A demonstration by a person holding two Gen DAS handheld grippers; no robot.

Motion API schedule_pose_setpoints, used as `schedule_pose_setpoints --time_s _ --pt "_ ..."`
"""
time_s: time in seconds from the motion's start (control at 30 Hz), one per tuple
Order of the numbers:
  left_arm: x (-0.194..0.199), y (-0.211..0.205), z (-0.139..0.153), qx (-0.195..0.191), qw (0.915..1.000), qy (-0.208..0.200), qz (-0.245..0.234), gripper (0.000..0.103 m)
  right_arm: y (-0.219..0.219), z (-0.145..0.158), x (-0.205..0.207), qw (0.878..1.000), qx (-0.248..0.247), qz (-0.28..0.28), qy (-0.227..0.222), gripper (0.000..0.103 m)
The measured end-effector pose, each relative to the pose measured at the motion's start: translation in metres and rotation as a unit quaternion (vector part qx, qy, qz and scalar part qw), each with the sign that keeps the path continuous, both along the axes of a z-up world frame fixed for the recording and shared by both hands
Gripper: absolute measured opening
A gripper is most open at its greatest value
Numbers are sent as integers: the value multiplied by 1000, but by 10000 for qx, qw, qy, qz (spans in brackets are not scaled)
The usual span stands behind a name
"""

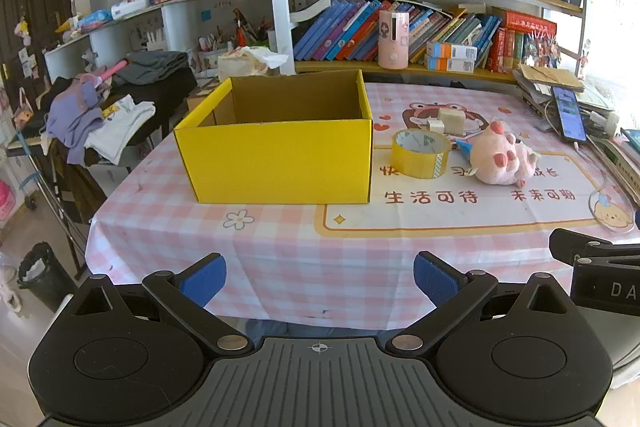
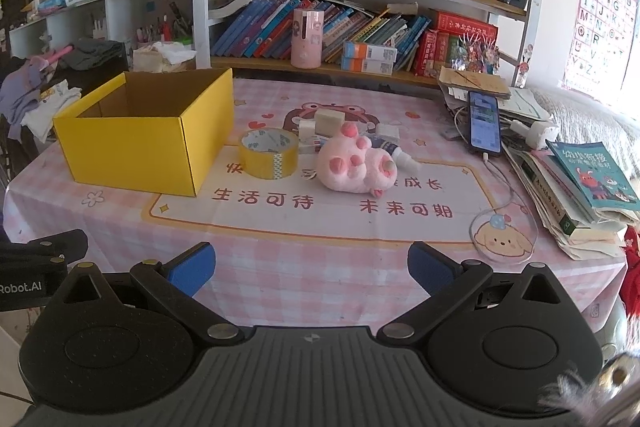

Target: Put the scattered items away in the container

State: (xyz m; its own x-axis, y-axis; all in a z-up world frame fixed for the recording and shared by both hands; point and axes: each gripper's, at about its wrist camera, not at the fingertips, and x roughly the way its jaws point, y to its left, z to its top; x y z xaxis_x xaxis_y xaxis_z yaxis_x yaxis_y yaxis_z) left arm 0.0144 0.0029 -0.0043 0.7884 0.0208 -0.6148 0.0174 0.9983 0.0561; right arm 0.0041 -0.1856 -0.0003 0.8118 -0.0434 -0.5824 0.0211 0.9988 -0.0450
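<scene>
Open-topped yellow cardboard box [image 1: 276, 155] is sitting on the left part of the counter [image 1: 360, 251], the pink checked cloth covering it. What I'm seeing of its inside is bare brown wall; the front wall is hiding the floor, so I can't tell the contents.

Roll of yellowish clear packing tape [image 2: 269, 155] is standing just right of the box. Pink plush toy [image 2: 354, 165] is lying right of the tape, apart from it. Small cream blocks [image 2: 320, 125] and a white tube [image 2: 394, 151] are sitting behind the plush, partly covered, hard to identify.

My left gripper [image 1: 319, 279] and right gripper [image 2: 311, 269] are both hanging over the near counter edge, jaws spread wide, gripping nothing. Bare cloth is lying between the jaws and the items. Stacked books and papers [image 2: 576, 195] are crowding the right edge, beside a charging phone [image 2: 485, 123].
</scene>
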Motion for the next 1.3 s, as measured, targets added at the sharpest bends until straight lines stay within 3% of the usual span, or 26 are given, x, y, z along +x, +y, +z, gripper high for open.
schedule_pose_setpoints --time_s 1.3 --pt "-4 0 1 -65 9999 -35 114 101 -1 -1 -1 10000 2 9 -1 103"
